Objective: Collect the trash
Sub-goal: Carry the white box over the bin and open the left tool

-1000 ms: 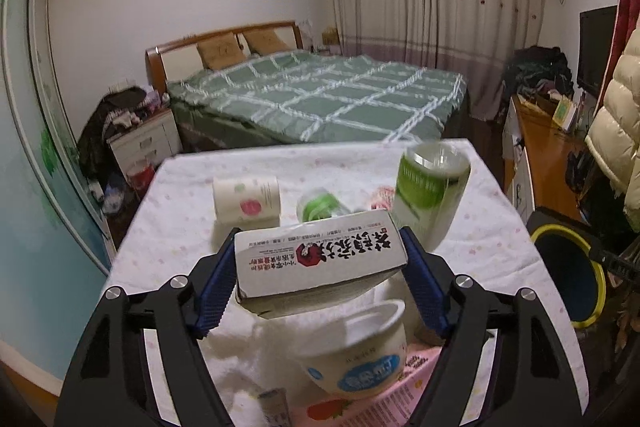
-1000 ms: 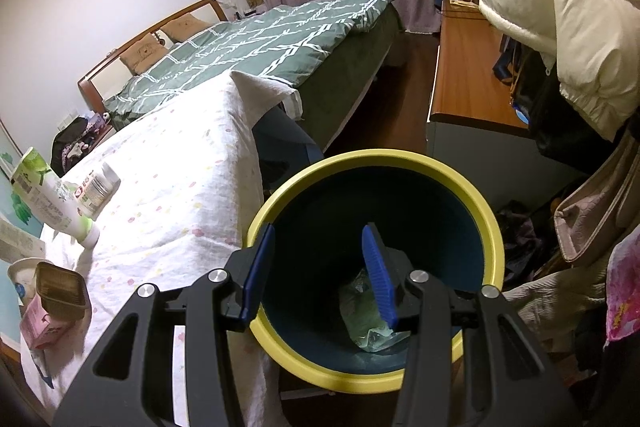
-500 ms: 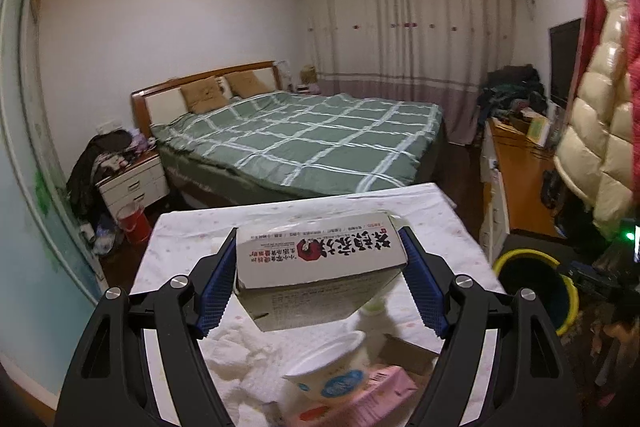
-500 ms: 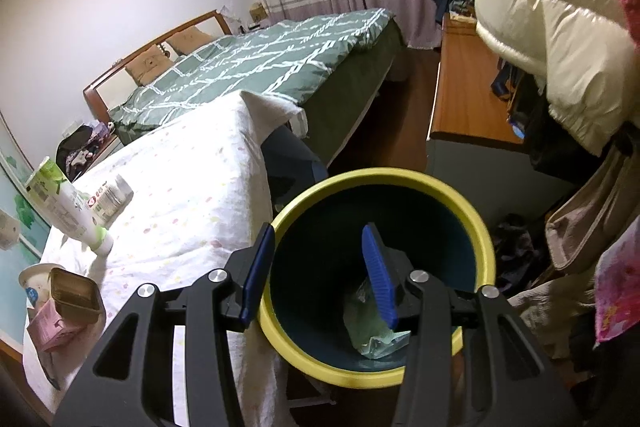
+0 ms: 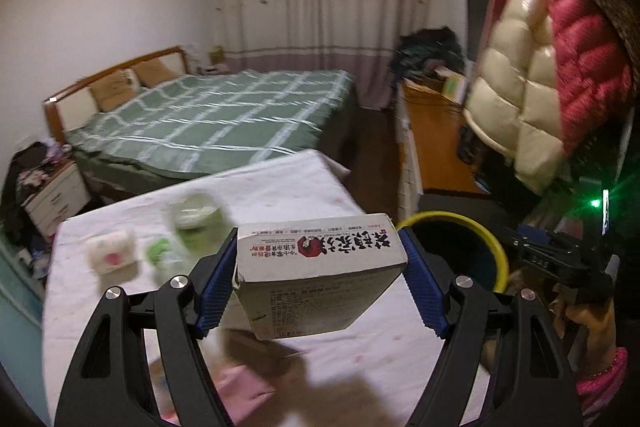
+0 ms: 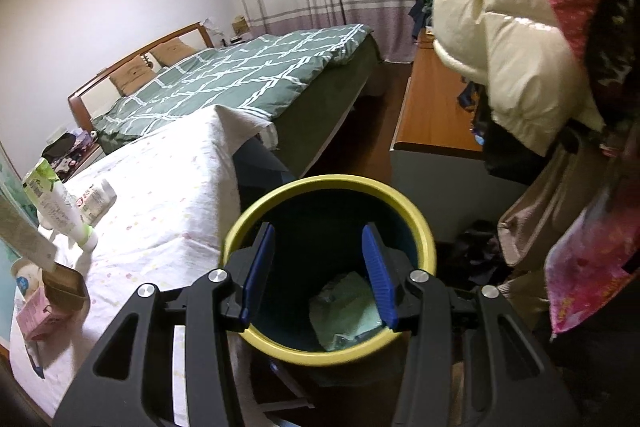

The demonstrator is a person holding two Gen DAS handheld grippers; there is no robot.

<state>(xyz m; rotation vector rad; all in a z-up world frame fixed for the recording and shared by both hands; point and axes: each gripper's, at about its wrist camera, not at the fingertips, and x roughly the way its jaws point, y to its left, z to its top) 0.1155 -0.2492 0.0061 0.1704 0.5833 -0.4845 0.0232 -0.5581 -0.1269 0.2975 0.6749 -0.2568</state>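
My left gripper is shut on a white cardboard box with red and black print, held lengthwise between the blue pads above the white-clothed table. The yellow-rimmed dark bin stands just right of the box, past the table's edge. My right gripper hovers open over that bin with nothing between its fingers. A pale green wrapper lies in the bin's bottom. On the table remain a green-white tube, a small bottle, a brown tray and a pink carton.
A green checked bed lies beyond the table. A wooden desk and hanging cream and red jackets crowd the right side. A dark chair sits between table and bin. A hand in a pink sleeve holds the right gripper.
My left gripper has swung right and risen with the box, so the bin is now close beside it. The right gripper has drawn back a little above the bin.
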